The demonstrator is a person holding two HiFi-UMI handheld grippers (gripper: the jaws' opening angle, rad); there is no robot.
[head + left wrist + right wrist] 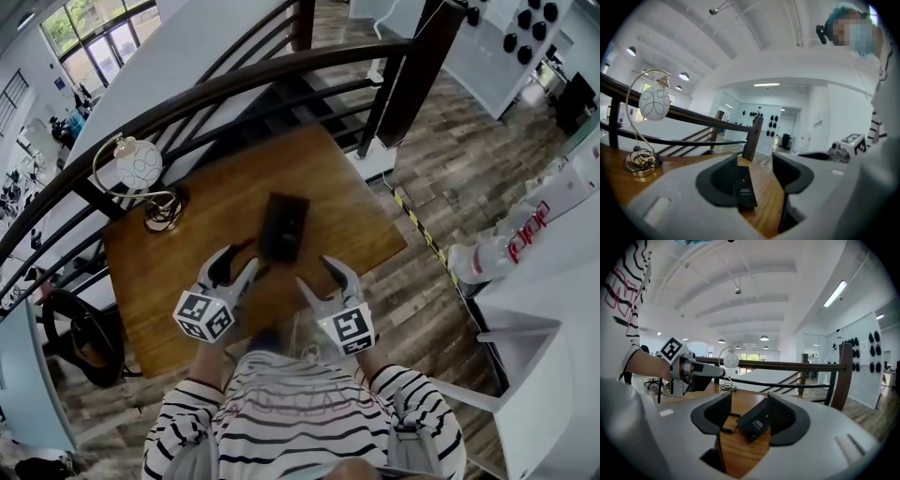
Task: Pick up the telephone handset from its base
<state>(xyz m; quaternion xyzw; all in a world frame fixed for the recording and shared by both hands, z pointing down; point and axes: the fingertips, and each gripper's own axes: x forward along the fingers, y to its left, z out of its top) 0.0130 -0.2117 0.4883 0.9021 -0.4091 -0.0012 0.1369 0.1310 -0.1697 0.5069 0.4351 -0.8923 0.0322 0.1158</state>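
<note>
Head view showed the left tongs [236,262] and right tongs [321,275] nearest, both spread and pinching nothing. They sat at seven and five o'clock of the black telephone [284,227], which lay mid-counter [169,272]. Farther off, at ten o'clock, stood a globe lamp [138,165].

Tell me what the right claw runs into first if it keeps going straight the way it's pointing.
Most likely the black telephone on the wooden table. It lies straight ahead, in line with the open right claw, which has not yet touched it. Depth is hard to judge.
</note>
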